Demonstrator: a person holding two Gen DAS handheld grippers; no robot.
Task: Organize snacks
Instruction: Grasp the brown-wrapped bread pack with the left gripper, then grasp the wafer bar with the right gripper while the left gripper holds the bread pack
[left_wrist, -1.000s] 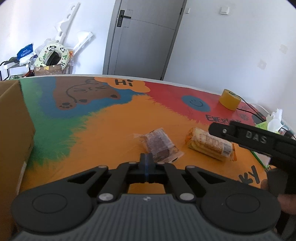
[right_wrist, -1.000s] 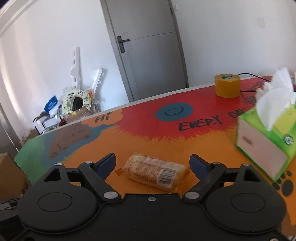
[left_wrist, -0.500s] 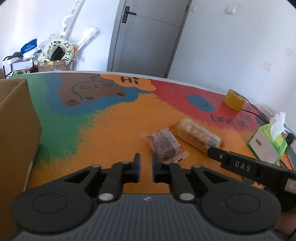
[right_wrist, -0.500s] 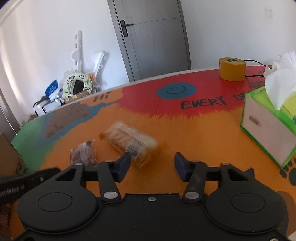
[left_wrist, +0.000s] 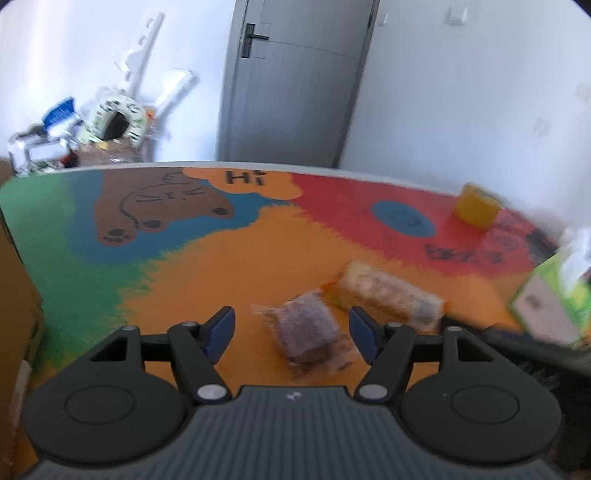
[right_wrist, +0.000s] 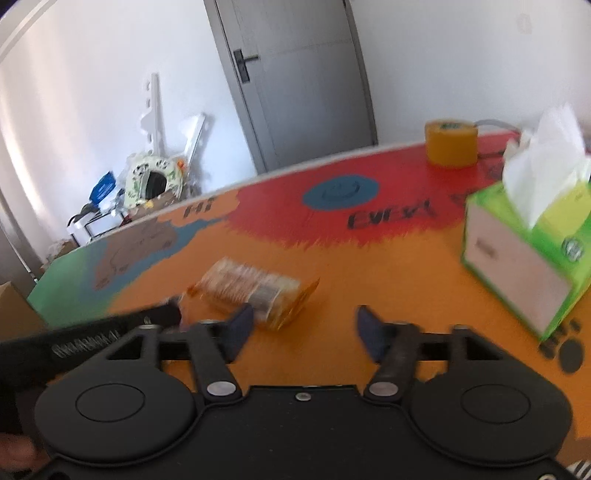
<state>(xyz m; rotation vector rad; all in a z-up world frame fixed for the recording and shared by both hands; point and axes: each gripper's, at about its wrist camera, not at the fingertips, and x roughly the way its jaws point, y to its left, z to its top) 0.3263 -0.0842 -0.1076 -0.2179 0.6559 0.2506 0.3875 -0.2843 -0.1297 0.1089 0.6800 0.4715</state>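
A brown cake in a clear wrapper (left_wrist: 306, 332) lies on the orange part of the table mat, between the fingertips of my left gripper (left_wrist: 292, 330). The jaws are opening and the pads do not touch it. A tan wrapped snack bar (left_wrist: 388, 295) lies just behind it to the right, touching its wrapper. In the right wrist view the same bar (right_wrist: 251, 288) lies just past the left fingertip of my right gripper (right_wrist: 306, 328). These jaws are opening too, with bare mat between them. The left gripper's body (right_wrist: 92, 339) reaches in from the left.
A green tissue box (right_wrist: 524, 258) stands on the table to the right, with a yellow tape roll (right_wrist: 450, 142) and cables behind it. A cardboard box (left_wrist: 14, 295) fills the left edge. Beyond the table are a grey door and clutter.
My left gripper went from shut to open and closed in on the brown cake. The tan bar left the right gripper's fingers and slid left, up against the cake.
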